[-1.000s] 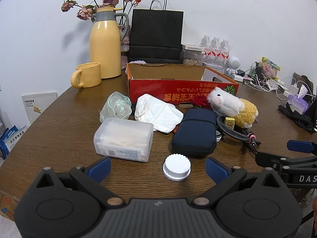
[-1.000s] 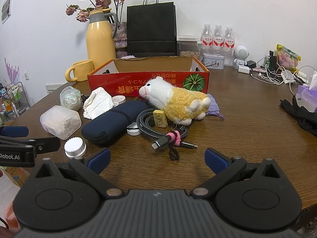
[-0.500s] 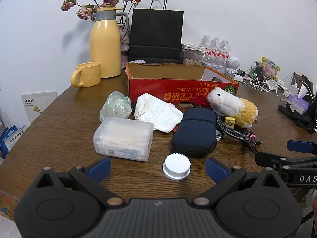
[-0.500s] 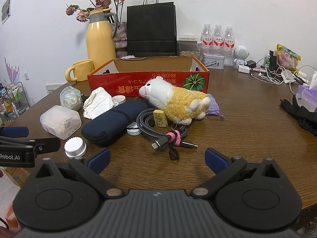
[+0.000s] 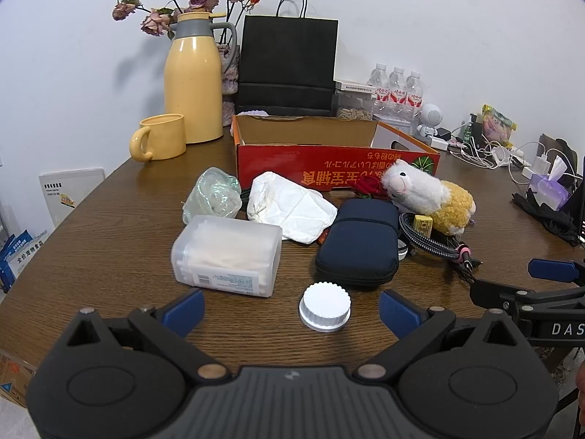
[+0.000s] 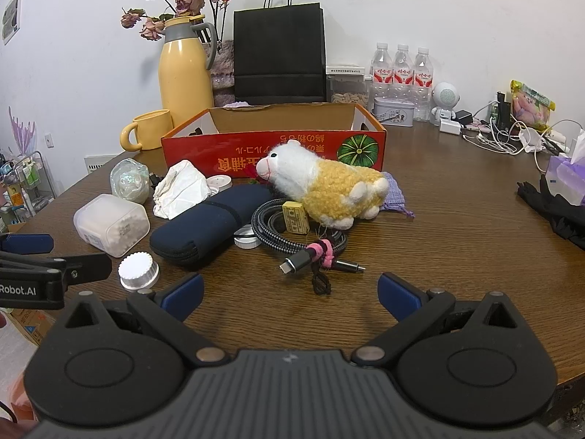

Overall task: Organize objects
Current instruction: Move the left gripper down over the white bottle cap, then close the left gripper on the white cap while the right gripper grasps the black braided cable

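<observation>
A red open cardboard box (image 5: 329, 168) (image 6: 278, 157) stands at the middle back of the brown table. In front of it lie a plush sheep (image 5: 431, 197) (image 6: 329, 194), a navy zip case (image 5: 360, 243) (image 6: 212, 226), a coiled braided cable (image 6: 292, 234), a crumpled white tissue (image 5: 289, 208), a clear cotton-swab box (image 5: 226, 254) (image 6: 109, 225), a shiny clear wrap (image 5: 214, 197) and a white screw cap (image 5: 324, 311) (image 6: 138, 270). My left gripper (image 5: 290, 312) is open and empty, just behind the cap. My right gripper (image 6: 289, 292) is open and empty, near the cable's plug.
A yellow thermos (image 5: 193, 84), a yellow mug (image 5: 159, 142), a black paper bag (image 5: 287, 66) and water bottles (image 5: 396, 91) stand at the back. Chargers and cords (image 6: 504, 135), a tissue pack (image 6: 566, 179) and black gloves (image 6: 555, 212) lie at the right.
</observation>
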`<state>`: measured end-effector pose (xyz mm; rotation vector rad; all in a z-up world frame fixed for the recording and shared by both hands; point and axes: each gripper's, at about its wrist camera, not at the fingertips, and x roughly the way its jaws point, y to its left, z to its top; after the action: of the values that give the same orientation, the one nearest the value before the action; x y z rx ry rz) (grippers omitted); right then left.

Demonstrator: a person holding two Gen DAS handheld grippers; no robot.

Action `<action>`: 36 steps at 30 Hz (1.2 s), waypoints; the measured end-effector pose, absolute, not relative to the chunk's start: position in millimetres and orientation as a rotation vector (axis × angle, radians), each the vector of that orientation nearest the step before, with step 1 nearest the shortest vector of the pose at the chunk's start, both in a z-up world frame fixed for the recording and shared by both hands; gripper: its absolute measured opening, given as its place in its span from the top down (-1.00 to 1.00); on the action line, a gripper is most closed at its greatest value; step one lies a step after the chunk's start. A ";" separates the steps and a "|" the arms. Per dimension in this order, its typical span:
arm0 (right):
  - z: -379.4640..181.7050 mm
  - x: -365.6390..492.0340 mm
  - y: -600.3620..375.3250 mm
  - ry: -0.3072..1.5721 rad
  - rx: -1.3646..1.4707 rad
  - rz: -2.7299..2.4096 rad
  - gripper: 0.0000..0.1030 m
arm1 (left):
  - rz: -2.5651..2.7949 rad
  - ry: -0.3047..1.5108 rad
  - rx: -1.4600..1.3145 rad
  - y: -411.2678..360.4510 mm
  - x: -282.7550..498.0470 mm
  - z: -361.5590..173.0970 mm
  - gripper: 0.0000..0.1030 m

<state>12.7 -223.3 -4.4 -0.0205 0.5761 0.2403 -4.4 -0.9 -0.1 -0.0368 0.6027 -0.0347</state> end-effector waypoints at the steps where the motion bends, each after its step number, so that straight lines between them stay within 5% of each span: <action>1: -4.5 12.6 -223.4 0.576 -0.020 0.240 -1.00 | -0.035 0.603 -0.037 -0.9 -4.4 -0.1 -0.97; 22: -5.9 13.9 -223.5 0.579 -0.023 0.236 -1.00 | -0.088 0.639 -0.038 -8.7 0.0 -7.7 -0.86; 27: -13.0 20.1 -228.1 0.596 -0.021 0.230 -1.00 | -0.099 0.671 -0.044 -13.8 11.7 -16.6 -0.66; 32: -17.6 29.7 -233.2 0.604 -0.018 0.219 -1.00 | -0.117 0.706 -0.057 -19.6 25.1 -25.5 -0.18; 36: -20.0 37.6 -236.8 0.613 -0.019 0.217 -1.00 | -0.110 0.706 -0.047 -26.7 33.0 -29.4 -0.12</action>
<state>37.6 -236.8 -20.0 -0.0192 0.6131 0.2174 33.0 -26.7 -29.4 -0.0466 0.7062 -0.1095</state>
